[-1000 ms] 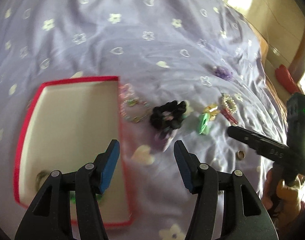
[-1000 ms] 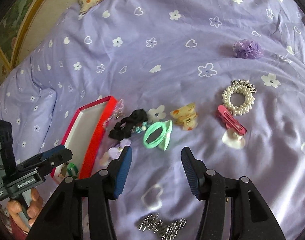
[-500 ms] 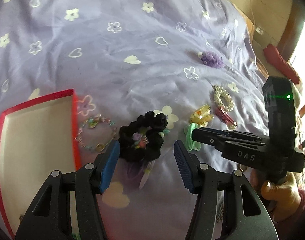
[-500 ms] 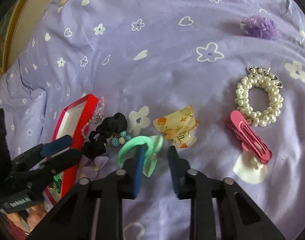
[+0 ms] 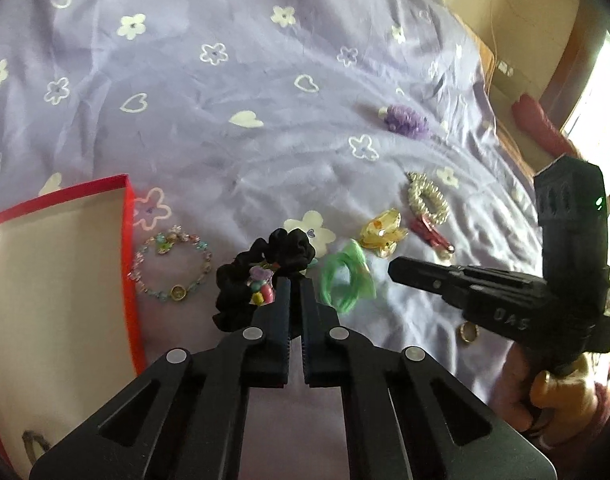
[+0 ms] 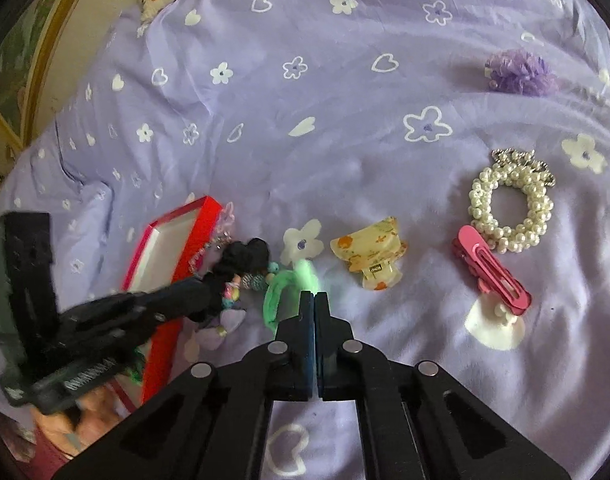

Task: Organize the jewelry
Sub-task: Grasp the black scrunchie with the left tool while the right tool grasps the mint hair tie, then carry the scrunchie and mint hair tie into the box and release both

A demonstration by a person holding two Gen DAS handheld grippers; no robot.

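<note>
Beaded bracelet (image 5: 171,266) beside red box (image 5: 129,240) seen only from left, left tongs (image 5: 295,286) just clamped on black scrunchie (image 5: 261,276), right tongs (image 6: 313,298) just pinched on green clip (image 6: 283,292), lilac flowered bedsheet (image 6: 325,152), wooden floor (image 5: 517,36) beyond.

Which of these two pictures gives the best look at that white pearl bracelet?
The right wrist view. There the white pearl bracelet lies large and sharp, each bead distinct, its silver charms visible at the top, touching the pink hair clip. In the left wrist view it is smaller, farther off and glary, so the beads blur together.
</note>
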